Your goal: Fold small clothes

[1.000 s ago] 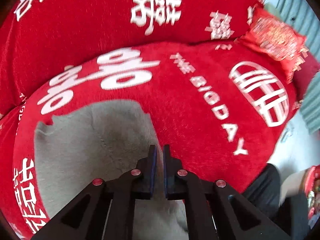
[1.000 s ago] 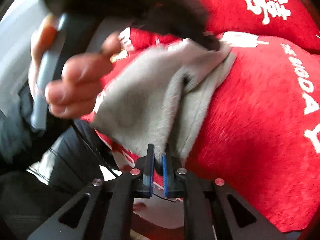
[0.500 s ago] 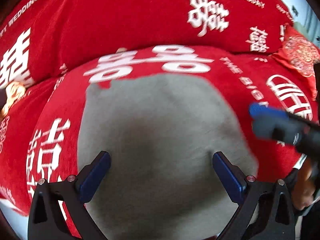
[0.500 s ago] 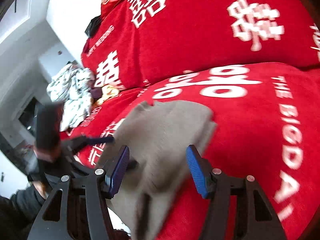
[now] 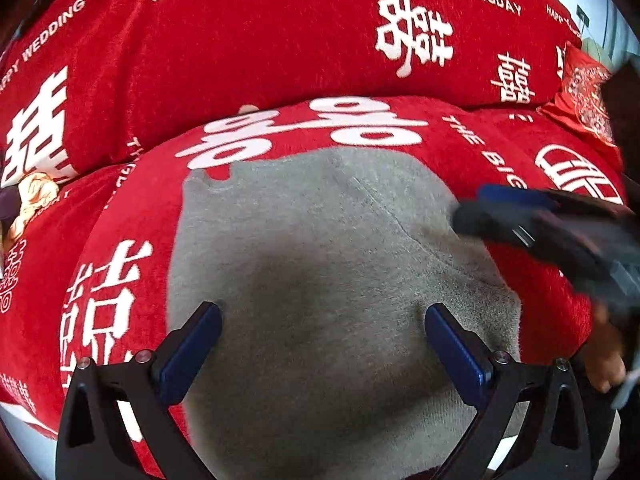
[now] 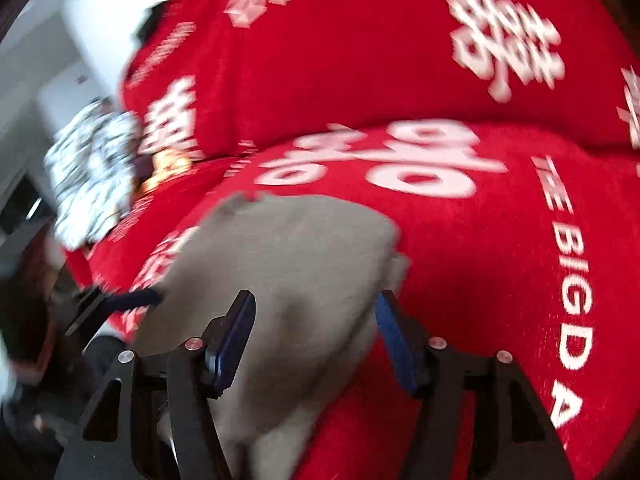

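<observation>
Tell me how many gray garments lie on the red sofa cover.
1. The gray garment lies flat on the red sofa cover, below both open grippers. Others may be hidden out of frame.

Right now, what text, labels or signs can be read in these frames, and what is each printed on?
"THE BIGDAY": red sofa cover, backrest, white print.
"THE BIG...": seat cushion, cut off by the right gripper.
"BIGDA...": same cushion, right wrist view, partly cut off.
"...PPY WEDDING": backrest, upper left.
White double-happiness characters: on the cover.
Grey garment: no text.

A red sofa cover (image 5: 280,60) with white lettering, a patterned red cushion (image 5: 586,92), black-and-white bundle (image 6: 92,172).
</observation>
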Motion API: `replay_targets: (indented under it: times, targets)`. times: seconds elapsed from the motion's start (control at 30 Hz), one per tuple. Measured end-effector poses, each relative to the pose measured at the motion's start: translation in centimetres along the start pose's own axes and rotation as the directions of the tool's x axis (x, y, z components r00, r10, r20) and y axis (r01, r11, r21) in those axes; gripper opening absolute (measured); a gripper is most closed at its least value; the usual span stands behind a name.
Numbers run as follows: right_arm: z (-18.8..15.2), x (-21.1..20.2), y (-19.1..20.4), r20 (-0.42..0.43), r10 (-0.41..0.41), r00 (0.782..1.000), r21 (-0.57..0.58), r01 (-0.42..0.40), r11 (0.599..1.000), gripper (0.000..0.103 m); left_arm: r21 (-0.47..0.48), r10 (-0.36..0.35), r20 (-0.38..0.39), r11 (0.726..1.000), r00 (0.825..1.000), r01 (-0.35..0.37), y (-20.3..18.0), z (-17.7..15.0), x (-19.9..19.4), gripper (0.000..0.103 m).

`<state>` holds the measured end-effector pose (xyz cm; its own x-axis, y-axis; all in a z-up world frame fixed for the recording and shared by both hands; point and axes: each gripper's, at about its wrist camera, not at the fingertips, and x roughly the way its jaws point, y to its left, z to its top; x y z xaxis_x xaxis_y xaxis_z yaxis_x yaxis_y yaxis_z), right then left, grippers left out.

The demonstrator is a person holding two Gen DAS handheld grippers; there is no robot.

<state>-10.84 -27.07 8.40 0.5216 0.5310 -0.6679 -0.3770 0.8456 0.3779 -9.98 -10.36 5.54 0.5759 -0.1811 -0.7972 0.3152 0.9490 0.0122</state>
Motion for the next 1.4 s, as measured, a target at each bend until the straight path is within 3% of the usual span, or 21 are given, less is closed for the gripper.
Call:
replay_targets:
  times: [0.07, 0.2, 0.27, 0.33, 0.47, 0.7, 0.97, 1.1, 1.23, 1.4]
  targets:
    - [-0.5, -0.8, 1.6, 0.010, 0.025, 1.000, -0.044, -0.024, 0.999, 0.067, -0.011, 0.003, 0.013, 1.000, 1.000, -0.003, 0.6, -0.2, -0.6, 0.102]
    - [-1.3, -0.6, 2.9, -0.018, 0.113, 0.993, -0.029, -0.114, 0.993, 0.067, -0.019, 0.042, 0.025, 0.999, 0.999, -0.041, 1.7, -0.7, -1.4, 0.102]
    - [-2.3, 0.7, 2.8, -0.064, 0.067, 0.996, -0.015, -0.068, 0.998, 0.066, -0.030, 0.064, 0.003, 0.997, 0.998, -0.064, 2.4, -1.2, -0.8, 0.102]
    - [-3.5, 2.1, 2.0, -0.115, -0.055, 0.992, -0.003, 0.055, 0.998, 0.066, -0.058, 0.070, -0.057, 0.996, 0.996, -0.073, 3.3, -2.0, 0.5, 0.102]
    - [-3.8, 0.2, 3.5, -0.081, -0.102, 0.991, -0.026, 0.100, 0.995, 0.067, -0.135, 0.026, -0.064, 0.990, 0.998, -0.035, 4.5, -2.8, 0.5, 0.102]
    - [-3.1, -3.3, 7.7, 0.001, -0.268, 0.963, -0.085, 0.267, 0.960, 0.073, -0.157, 0.067, -0.040, 0.985, 0.997, -0.073, 3.8, -2.9, -1.5, 0.102]
    - [-4.3, -2.5, 10.4, -0.025, -0.343, 0.939, -0.127, 0.337, 0.933, 0.077, -0.258, 0.033, 0.009, 0.966, 0.999, -0.029, 4.5, -4.2, -3.4, 0.102]
    - [-5.0, -1.9, 10.4, -0.055, -0.361, 0.931, -0.124, 0.352, 0.928, 0.077, -0.236, 0.181, 0.013, 0.956, 0.983, -0.173, 3.8, -5.0, -3.5, 0.102]
    - [-5.3, -1.7, 10.3, -0.067, -0.382, 0.922, -0.113, 0.374, 0.921, 0.077, -0.261, 0.165, -0.024, 0.951, 0.986, -0.165, 4.3, -5.4, -3.2, 0.102]
    - [-5.4, -1.8, 10.1, -0.076, -0.400, 0.913, -0.087, 0.394, 0.915, 0.077, -0.286, 0.203, 0.016, 0.939, 0.979, -0.190, 4.5, -5.8, -4.2, 0.102]
